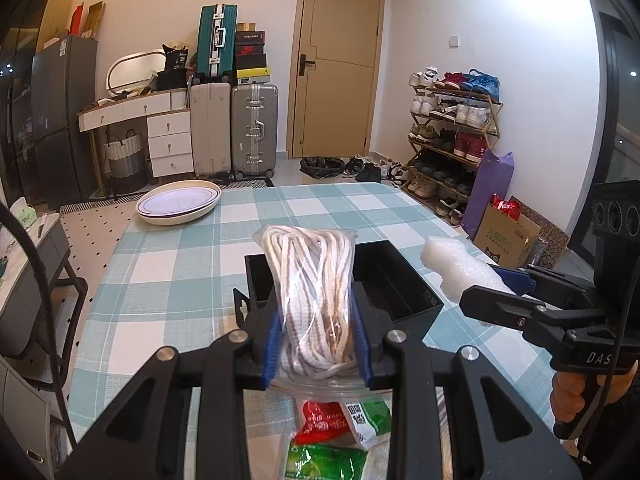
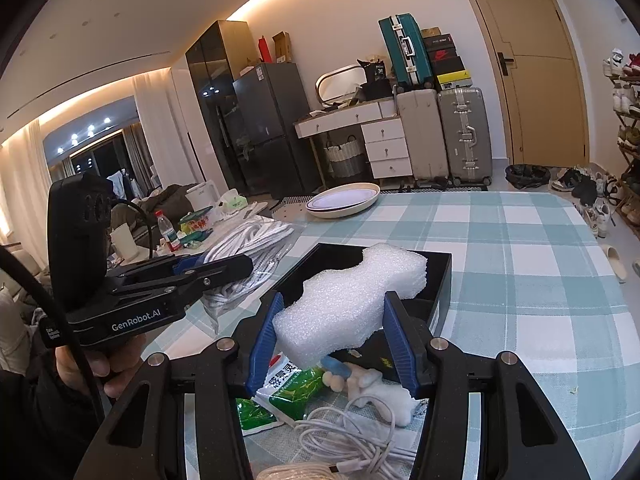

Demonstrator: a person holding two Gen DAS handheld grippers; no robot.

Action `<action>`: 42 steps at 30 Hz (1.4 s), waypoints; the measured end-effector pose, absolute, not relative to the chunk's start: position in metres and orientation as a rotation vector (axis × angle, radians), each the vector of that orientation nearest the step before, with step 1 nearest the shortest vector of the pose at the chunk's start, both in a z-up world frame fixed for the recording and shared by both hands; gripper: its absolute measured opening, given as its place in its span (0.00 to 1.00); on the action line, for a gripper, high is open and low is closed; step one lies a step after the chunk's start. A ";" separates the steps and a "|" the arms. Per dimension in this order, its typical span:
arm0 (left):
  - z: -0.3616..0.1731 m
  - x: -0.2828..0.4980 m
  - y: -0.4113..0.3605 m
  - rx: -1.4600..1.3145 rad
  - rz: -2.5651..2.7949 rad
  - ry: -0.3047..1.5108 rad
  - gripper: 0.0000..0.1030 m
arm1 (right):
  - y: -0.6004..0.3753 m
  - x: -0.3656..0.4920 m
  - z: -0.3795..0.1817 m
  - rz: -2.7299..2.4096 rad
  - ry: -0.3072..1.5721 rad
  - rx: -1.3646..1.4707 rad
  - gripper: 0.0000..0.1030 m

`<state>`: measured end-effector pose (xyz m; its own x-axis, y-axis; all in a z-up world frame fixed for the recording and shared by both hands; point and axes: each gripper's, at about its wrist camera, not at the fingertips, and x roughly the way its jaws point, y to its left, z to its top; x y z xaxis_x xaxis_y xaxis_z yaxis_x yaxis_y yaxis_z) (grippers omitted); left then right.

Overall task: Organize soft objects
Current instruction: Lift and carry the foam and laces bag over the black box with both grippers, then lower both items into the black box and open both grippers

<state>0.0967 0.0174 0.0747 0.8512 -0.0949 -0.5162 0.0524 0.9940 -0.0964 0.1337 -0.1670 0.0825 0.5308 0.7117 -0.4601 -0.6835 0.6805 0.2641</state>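
My left gripper (image 1: pixel 316 336) is shut on a clear bag of white rope (image 1: pixel 310 280) and holds it above the near edge of an open black box (image 1: pixel 404 280) on the checked tablecloth. My right gripper (image 2: pixel 332 336) is shut on a white foam block (image 2: pixel 352 296) and holds it over the near side of the same black box (image 2: pixel 440 280). The foam block (image 1: pixel 460 268) and the right gripper show at the right of the left wrist view. The rope bag (image 2: pixel 248 256) and the left gripper show at the left of the right wrist view.
Green and red snack packets (image 1: pixel 340 432) lie below the left gripper. Snack packets (image 2: pixel 288 392), a small white plush toy (image 2: pixel 372 388) and a white cable (image 2: pixel 352 436) lie below the right gripper. A stack of oval plates (image 1: pixel 178 204) sits at the table's far left corner.
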 end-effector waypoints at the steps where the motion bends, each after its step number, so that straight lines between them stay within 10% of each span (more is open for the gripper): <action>1: 0.074 0.101 0.017 -0.084 -0.077 0.551 0.28 | -0.165 0.137 0.082 0.833 0.579 0.052 0.50; 42: 0.039 0.178 0.012 -0.069 -0.097 0.719 0.32 | -0.126 0.212 0.038 0.808 0.725 -0.059 0.51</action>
<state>0.1778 0.0118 0.0391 0.7484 -0.1125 -0.6536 0.0654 0.9932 -0.0961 0.2118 -0.1257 0.0378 0.4667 0.6389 -0.6116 -0.6773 0.7028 0.2174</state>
